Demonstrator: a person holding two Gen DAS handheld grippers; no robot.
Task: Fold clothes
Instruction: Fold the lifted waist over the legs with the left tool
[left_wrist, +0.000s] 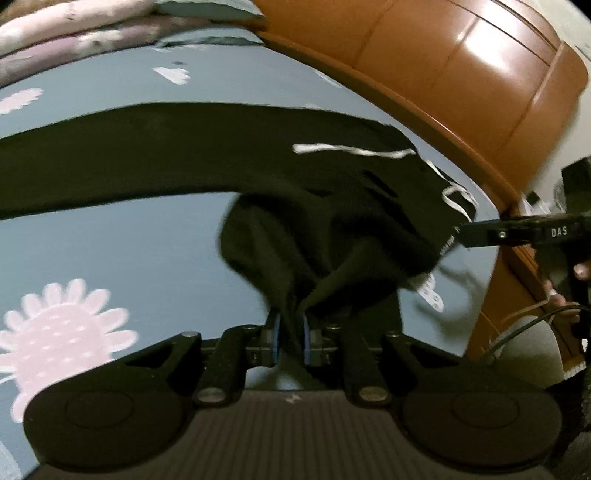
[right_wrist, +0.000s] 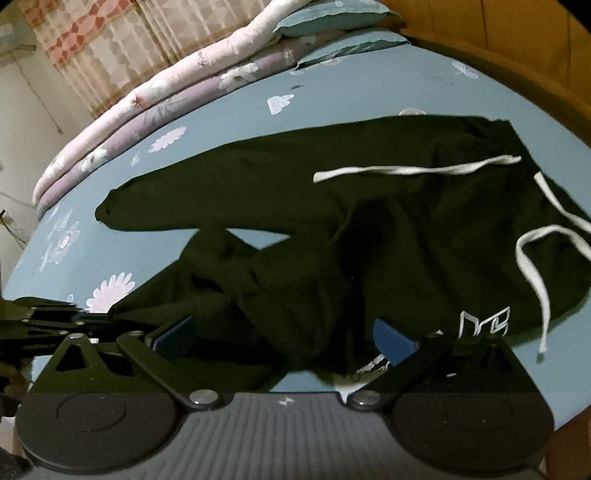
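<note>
Black trousers (right_wrist: 280, 184) with a white drawstring (right_wrist: 413, 170) lie on the blue flowered bed sheet (right_wrist: 369, 85), one leg stretched to the left, the other bunched near me. My left gripper (left_wrist: 291, 332) is shut on a lifted bunch of the black trousers (left_wrist: 207, 155). My right gripper (right_wrist: 284, 336) is open, its blue pads (right_wrist: 391, 338) wide apart over the fabric near the printed waist end. In the left wrist view the right gripper (left_wrist: 466, 233) reaches in from the right at the waistband, held by a hand (left_wrist: 565, 295).
Brown wooden bed frame (left_wrist: 461, 74) curves along the right side. Folded pink and purple quilts (right_wrist: 155, 107) and pillows lie at the far end of the bed. A patterned curtain (right_wrist: 110, 40) hangs behind. Sheet (left_wrist: 110, 251) shows left of the bunched leg.
</note>
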